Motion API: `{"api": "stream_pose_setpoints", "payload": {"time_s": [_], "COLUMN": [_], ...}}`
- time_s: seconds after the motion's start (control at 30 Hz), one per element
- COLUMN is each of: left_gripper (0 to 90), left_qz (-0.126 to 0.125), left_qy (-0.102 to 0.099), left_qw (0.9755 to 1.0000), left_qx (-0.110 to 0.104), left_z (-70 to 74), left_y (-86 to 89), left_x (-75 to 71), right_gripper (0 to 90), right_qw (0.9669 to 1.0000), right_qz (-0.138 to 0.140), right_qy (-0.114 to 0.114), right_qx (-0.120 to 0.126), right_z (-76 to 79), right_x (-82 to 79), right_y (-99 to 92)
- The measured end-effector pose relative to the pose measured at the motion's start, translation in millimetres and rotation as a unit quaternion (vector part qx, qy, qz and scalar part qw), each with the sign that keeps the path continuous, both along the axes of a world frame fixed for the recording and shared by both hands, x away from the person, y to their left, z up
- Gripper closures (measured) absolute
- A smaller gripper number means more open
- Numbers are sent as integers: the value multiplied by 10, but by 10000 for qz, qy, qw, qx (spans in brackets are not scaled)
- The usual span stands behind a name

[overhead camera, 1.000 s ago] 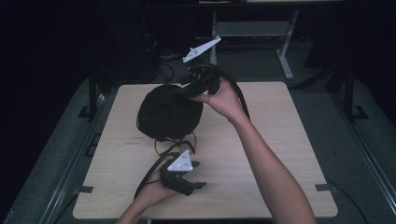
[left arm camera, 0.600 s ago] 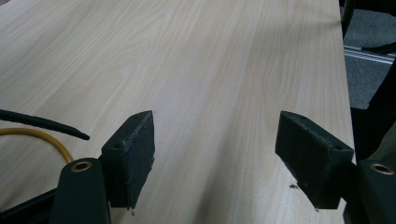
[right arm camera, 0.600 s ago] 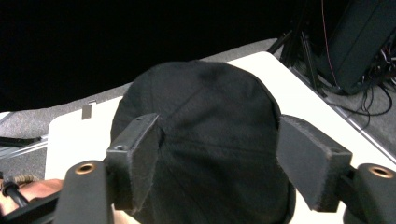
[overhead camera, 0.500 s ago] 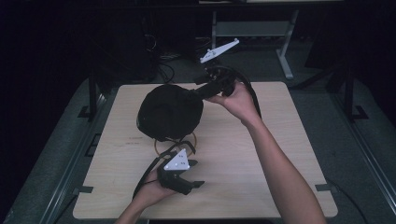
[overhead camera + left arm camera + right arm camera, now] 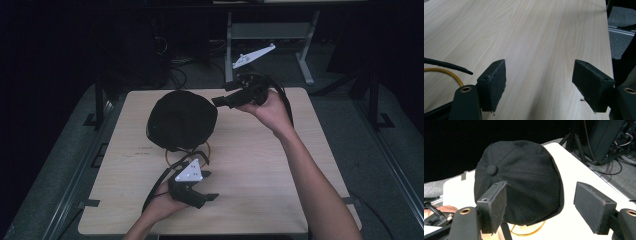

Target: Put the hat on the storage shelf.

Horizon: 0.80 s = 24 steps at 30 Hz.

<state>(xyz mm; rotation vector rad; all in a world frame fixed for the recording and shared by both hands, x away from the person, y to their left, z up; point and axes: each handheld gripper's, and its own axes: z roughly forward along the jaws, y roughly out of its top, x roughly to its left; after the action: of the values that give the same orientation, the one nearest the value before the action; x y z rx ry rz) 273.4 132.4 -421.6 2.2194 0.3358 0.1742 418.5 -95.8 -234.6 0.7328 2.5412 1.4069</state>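
We are holding the right gripper (image 5: 218,96) beside the black cap (image 5: 181,120), jaws just opening, empty; the left gripper (image 5: 212,185) is resting on the counter (image 5: 260,165), jaws open.

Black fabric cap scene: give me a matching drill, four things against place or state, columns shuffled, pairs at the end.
Things:
1. black fabric baseball cap
2. thin yellow wire ring
3. left tool
4. right tool

Places or states:
A. open, low over the near part of the light wooden table
B. open, raised beside the cap's right edge, nothing between its pads
C. on the table's far left part, top button showing
D. peeking out from under the cap's near edge

Pairs: 1-C, 2-D, 3-A, 4-B
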Motion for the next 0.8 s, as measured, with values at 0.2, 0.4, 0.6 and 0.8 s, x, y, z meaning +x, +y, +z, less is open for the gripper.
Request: {"api": "stream_pose_setpoints", "payload": {"time_s": [0.2,0.4,0.6,0.8], "left_gripper": [266,265,265,266], "left_qz": [2,4,3,8], "left_qy": [-8,-51,-62,-71], "left_qw": [10000,10000,10000,10000], "left_qx": [18,28,-13,-5], "left_z": [3,8,8,8], "left_y": [4,7,7,11], "left_x": [4,6,6,10], "right_gripper": [244,243,242,242], "right_qw": [9999,9997,9994,9991], "right_qz": [-154,-222,-347,-413], "right_qy": [-28,-47,-65,-78], "right_qx": [18,57,23,-13], "right_z": [-12,-33,-63,-106], "right_x": [-52,-89,-166,-213], "right_y": [-206,-352,-503,-622]}}
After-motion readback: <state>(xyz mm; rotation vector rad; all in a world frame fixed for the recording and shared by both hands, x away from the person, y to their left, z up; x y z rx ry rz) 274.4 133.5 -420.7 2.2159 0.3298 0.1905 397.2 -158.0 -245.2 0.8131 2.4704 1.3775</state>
